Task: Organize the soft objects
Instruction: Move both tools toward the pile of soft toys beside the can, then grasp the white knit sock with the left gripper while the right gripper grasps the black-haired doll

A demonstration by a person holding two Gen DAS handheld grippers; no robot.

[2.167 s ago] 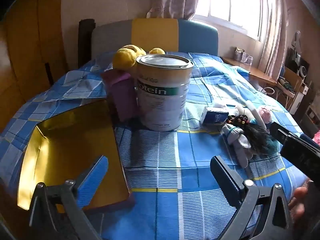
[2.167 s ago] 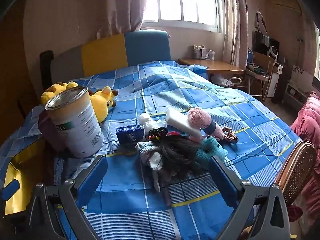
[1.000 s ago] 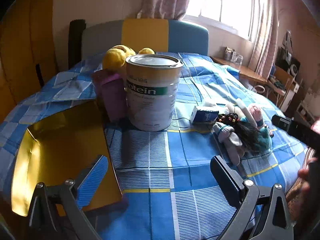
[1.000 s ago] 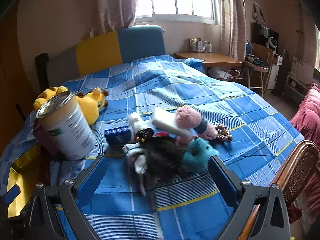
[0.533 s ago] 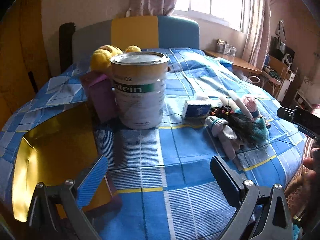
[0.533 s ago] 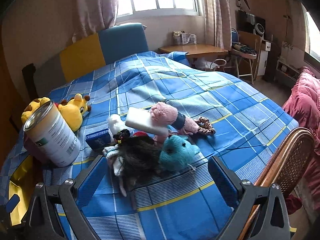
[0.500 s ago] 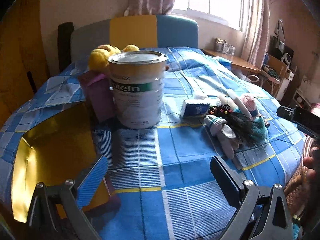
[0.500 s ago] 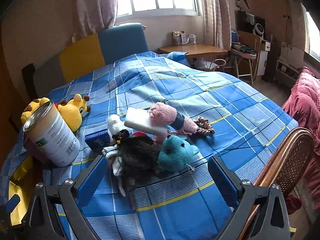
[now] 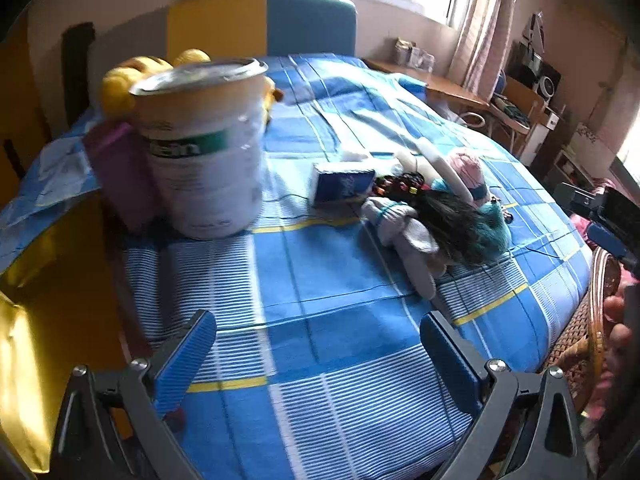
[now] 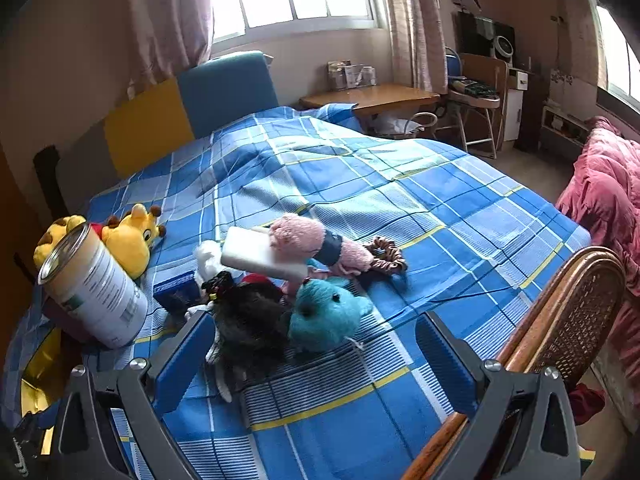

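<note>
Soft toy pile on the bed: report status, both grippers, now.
Left gripper open, empty, over bare bedspread. Right gripper open, empty, framing the teal plush and dark-haired doll. White block lies atop the pile.

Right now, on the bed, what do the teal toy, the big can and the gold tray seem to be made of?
The teal toy looks like fuzzy plush fabric: its surface is matte and hairy. The big can seems metal, with a shiny silver rim and lid and a glossy printed label. The gold tray has a mirror-like gold finish; whether it is metal or foil-covered card, I cannot tell.
</note>
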